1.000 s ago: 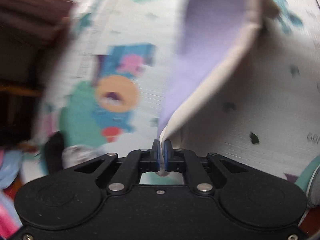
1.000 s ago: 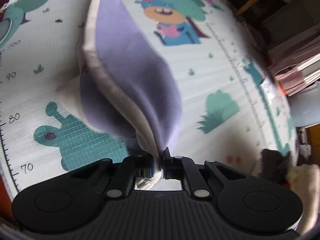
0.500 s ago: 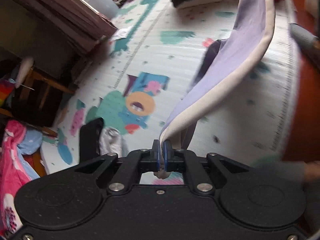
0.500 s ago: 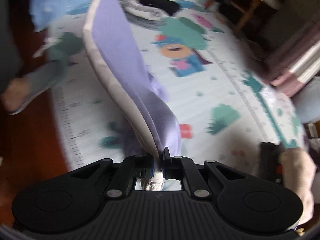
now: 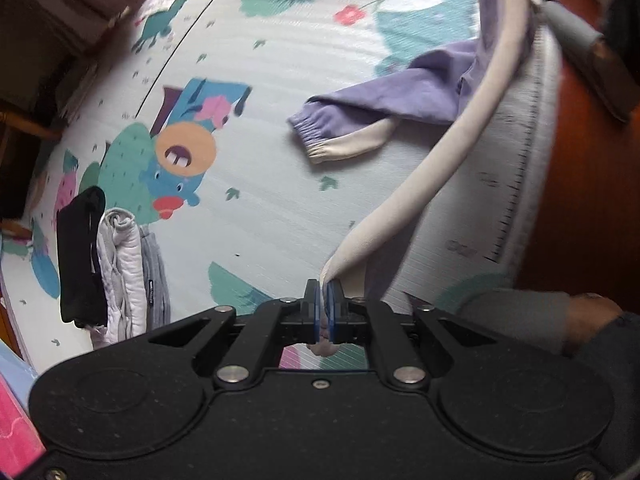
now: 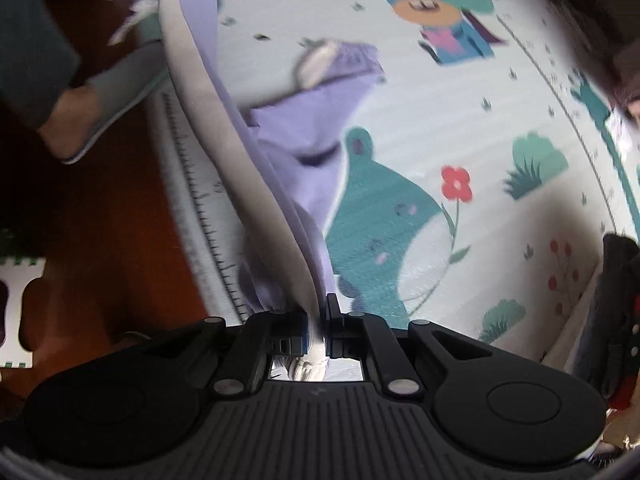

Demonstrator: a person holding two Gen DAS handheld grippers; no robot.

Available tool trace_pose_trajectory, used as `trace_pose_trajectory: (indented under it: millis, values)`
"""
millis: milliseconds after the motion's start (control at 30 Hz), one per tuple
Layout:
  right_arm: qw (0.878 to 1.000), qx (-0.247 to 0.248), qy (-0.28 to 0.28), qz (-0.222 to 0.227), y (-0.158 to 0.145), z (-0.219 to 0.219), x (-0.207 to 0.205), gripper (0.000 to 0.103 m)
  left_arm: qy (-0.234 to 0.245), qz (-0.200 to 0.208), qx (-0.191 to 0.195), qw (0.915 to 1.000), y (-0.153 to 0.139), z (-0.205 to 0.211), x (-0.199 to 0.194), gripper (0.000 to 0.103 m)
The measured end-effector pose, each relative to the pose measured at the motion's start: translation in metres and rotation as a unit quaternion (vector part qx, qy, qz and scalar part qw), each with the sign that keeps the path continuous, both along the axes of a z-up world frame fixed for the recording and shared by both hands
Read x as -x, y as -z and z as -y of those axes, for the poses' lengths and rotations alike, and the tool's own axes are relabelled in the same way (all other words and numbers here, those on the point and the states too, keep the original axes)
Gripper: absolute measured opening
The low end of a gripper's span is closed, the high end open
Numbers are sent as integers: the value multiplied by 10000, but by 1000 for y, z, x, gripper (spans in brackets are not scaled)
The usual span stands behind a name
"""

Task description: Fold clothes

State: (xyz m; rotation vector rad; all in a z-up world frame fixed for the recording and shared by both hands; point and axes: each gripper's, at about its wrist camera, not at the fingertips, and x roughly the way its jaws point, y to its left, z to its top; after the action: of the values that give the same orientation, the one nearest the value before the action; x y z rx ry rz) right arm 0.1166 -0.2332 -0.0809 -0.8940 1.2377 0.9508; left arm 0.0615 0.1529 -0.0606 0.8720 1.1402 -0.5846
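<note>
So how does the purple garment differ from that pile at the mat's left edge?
The purple-and-cream garment is unfolded, pinched by the left gripper and the right gripper, with one cuffed sleeve trailing on the play mat. The folded pile lies untouched: black, white and grey pieces side by side. Both rest on the mat.

I see a pale play mat (image 5: pixel 280 208) printed with cartoon animals, flowers and a ruler edge, lying on a red-brown wood floor (image 6: pixel 120 208). Dark wooden furniture (image 5: pixel 48 32) stands beyond its far-left side. A white foam tile (image 6: pixel 16 320) lies beside the mat.
</note>
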Motion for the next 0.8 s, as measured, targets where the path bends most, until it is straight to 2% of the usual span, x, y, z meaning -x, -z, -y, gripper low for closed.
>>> trace_pose_trajectory:
  millis: [100,233,367,500,733,800]
  values:
    - [9994,297,-154,-32,29,-8,-3,9,20,-128,-146,9998,17,7,-23,3]
    - [9988,484,47,-18,59,-7,-31,9,41,-336,-293,9990,42,10,-56,3]
    - [9977,588,325,-84,84,4,-60,9,57,-637,-190,9978,69,8,-88,3]
    - [9970,492,565,-205,107,13,-89,9,-486,-710,260,9960,91,-3,-136,3]
    - [9902,405,1333,6,142,21,-150,9,-829,-772,346,9930,122,-9,-200,3]
    - [9862,396,1608,74,150,25,-164,9,-1092,-725,490,9902,129,-13,-219,3]
